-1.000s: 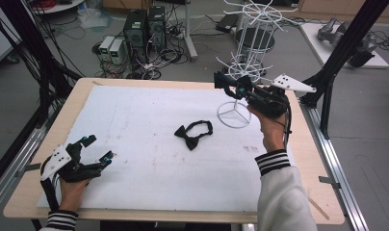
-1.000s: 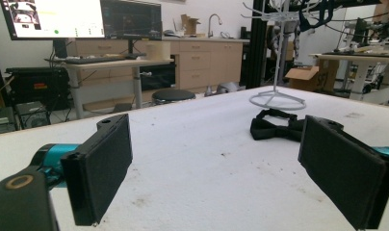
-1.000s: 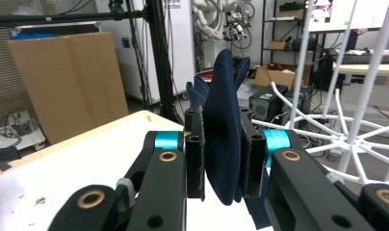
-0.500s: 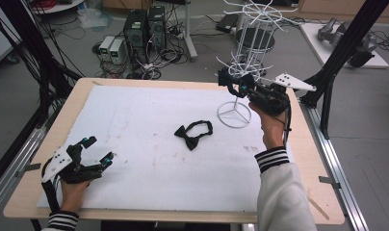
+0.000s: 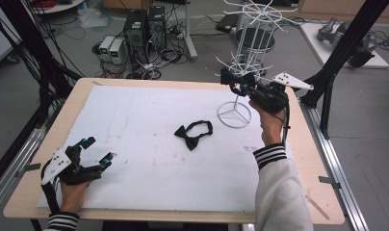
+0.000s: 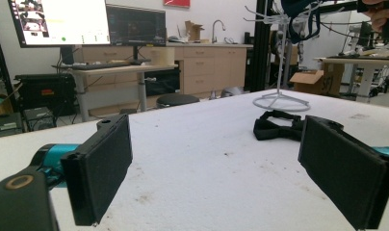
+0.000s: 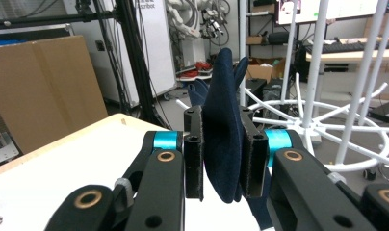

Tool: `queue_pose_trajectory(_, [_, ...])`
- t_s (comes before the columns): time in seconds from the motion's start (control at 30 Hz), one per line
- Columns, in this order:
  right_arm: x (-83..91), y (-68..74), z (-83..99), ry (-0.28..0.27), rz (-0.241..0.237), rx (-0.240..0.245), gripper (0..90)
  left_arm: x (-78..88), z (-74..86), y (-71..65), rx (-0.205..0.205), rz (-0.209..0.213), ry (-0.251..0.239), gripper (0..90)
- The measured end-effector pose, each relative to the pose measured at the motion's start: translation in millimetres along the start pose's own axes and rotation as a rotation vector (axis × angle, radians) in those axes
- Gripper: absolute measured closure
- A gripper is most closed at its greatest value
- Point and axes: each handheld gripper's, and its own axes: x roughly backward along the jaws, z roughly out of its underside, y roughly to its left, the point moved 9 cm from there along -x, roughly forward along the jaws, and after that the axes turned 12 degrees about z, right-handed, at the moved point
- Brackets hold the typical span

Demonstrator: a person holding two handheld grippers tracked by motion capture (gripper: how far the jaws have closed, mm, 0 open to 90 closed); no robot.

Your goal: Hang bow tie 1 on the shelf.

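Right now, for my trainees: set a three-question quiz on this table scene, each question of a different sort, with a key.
1. True or false: the right gripper is clamped on a dark blue bow tie.
2. What lies flat on the white table? A) black bow tie B) scissors C) cup
3. Fill in: the left gripper's jaws are ____.

Key: 1 true; 2 A; 3 open.

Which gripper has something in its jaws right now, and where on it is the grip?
The right gripper is shut on a dark blue bow tie, pinched across a fabric wing. The left gripper is open, holding nothing.
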Motion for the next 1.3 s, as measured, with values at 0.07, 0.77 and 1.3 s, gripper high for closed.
queue_pose_trajectory(0.07, [-0.6, -0.3, 0.2, 0.001, 0.006, 0.002, 75.5, 0.2, 0.1, 0.1, 0.003, 0.000, 0.001, 12.2])
queue_pose_trajectory(0.77, [0.9, -8.8, -7.4, -0.044, 0.210, 0.164, 10.8, -0.4, 0.1, 0.0, 0.006, 0.003, -0.002, 12.2])
queue_pose_trajectory(1.3, [18.1, -7.6, -16.8, -0.081, 0.231, 0.209, 10.9, -0.1, 0.0, 0.2, 0.007, 0.004, -0.002, 12.2])
